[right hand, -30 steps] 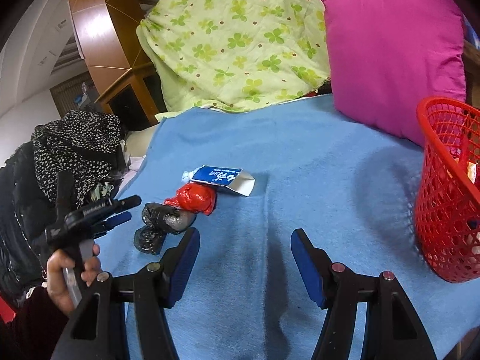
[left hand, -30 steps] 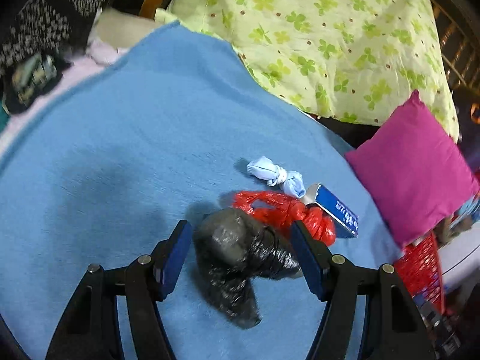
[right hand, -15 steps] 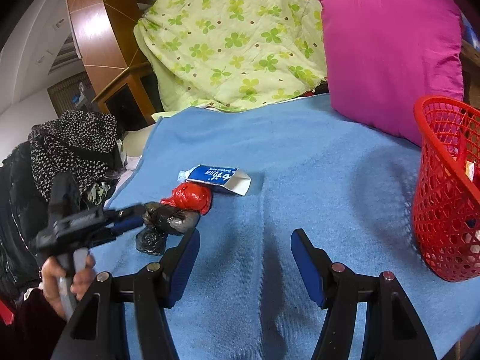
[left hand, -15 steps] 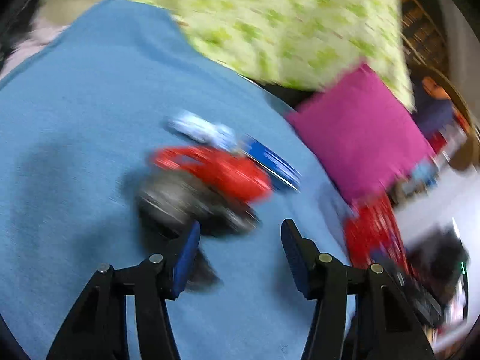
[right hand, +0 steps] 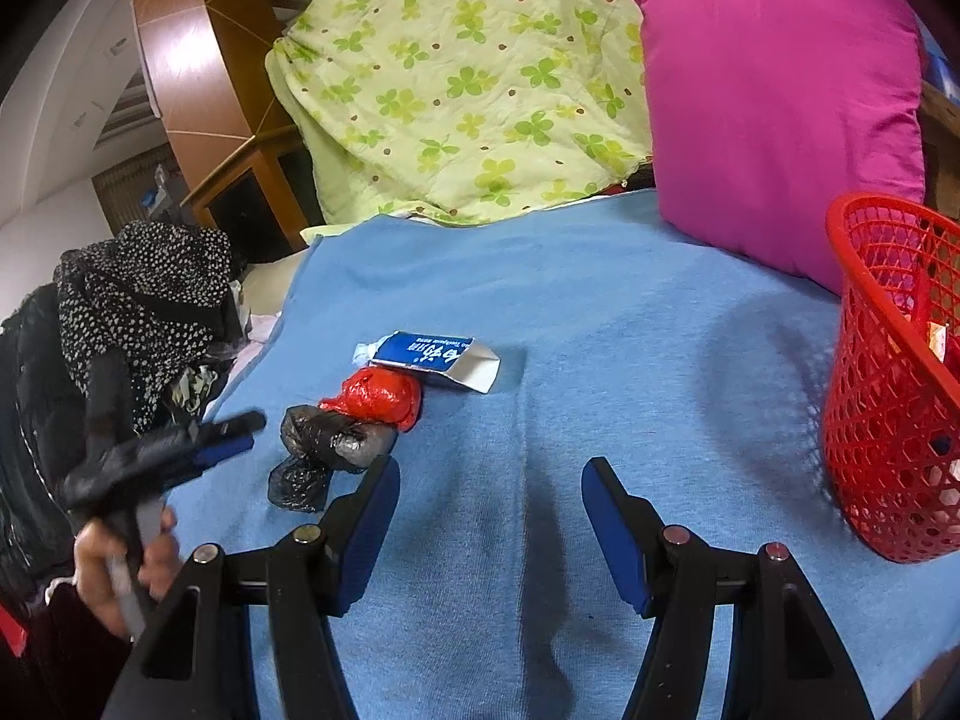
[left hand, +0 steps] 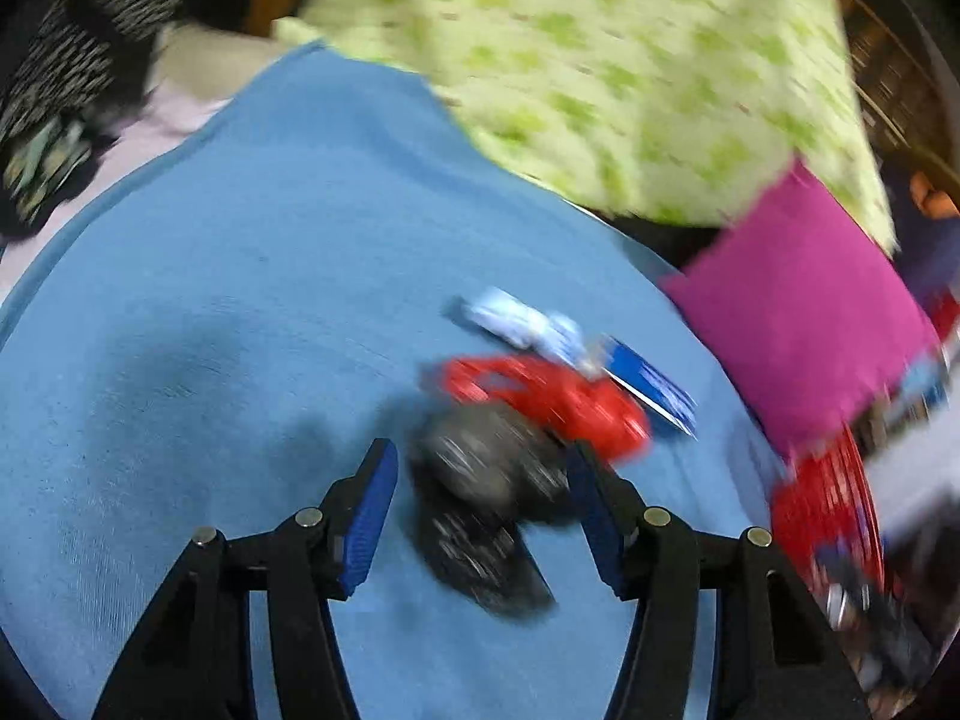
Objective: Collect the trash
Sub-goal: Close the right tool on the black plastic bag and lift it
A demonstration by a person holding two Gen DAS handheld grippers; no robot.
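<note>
Straddling the black bag [left hand: 480,480] near the blue blanket's [left hand: 240,300] left edge, the left gripper [left hand: 480,498] is seen opening, ungripped — long axis running toward it; the right gripper [right hand: 489,516] hangs open, farther off.

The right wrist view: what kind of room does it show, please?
Most likely a bedroom, with the work done on a bed. A blue blanket covers the surface, a green clover-print quilt is heaped behind it, and a magenta pillow leans beside the quilt.
</note>
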